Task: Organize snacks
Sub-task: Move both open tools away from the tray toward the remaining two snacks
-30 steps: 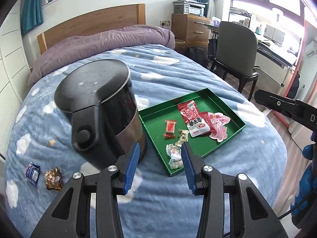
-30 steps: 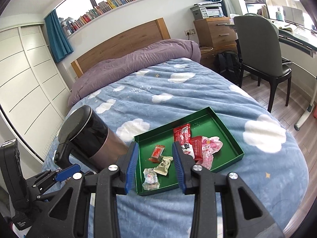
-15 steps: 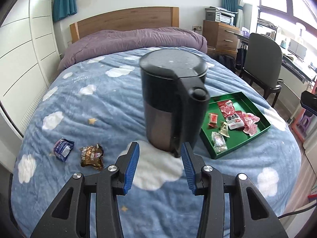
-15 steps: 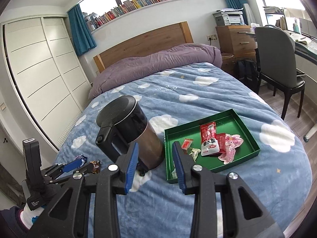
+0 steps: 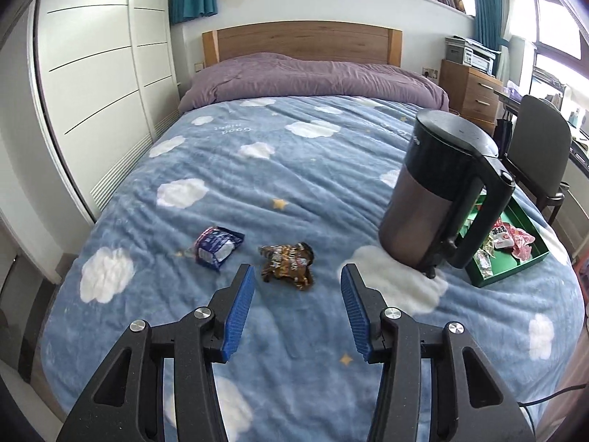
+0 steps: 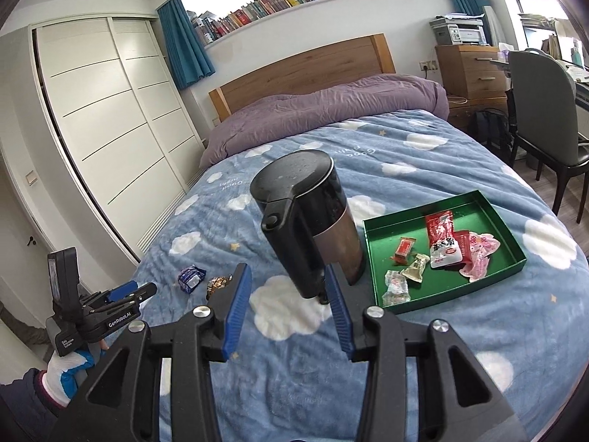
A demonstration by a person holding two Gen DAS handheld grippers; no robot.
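A brown snack wrapper (image 5: 289, 259) and a blue-and-white snack packet (image 5: 217, 246) lie loose on the blue cloud blanket. My left gripper (image 5: 296, 291) hovers just short of the brown wrapper, its jaws opening with nothing between them. The green tray (image 6: 497, 217) at the right holds several snacks, among them a red-and-white packet (image 6: 443, 243). My right gripper (image 6: 285, 291) points at the base of the black kettle (image 6: 309, 217), jaws opening and empty. The left gripper (image 6: 129, 293) also shows at the far left of the right wrist view, near the blue packet (image 6: 190, 277).
The kettle (image 5: 441, 199) stands between the loose snacks and the tray (image 5: 522, 261). A purple duvet (image 5: 313, 77) lies at the headboard. White wardrobe doors (image 5: 99, 84) line the left side. A chair (image 6: 541, 125) and desk stand right of the bed.
The left wrist view has swung left from the tray and kettle to the two loose snacks. The right wrist view pulled back and left, with the kettle now centred. Both grippers' jaws stand wider.
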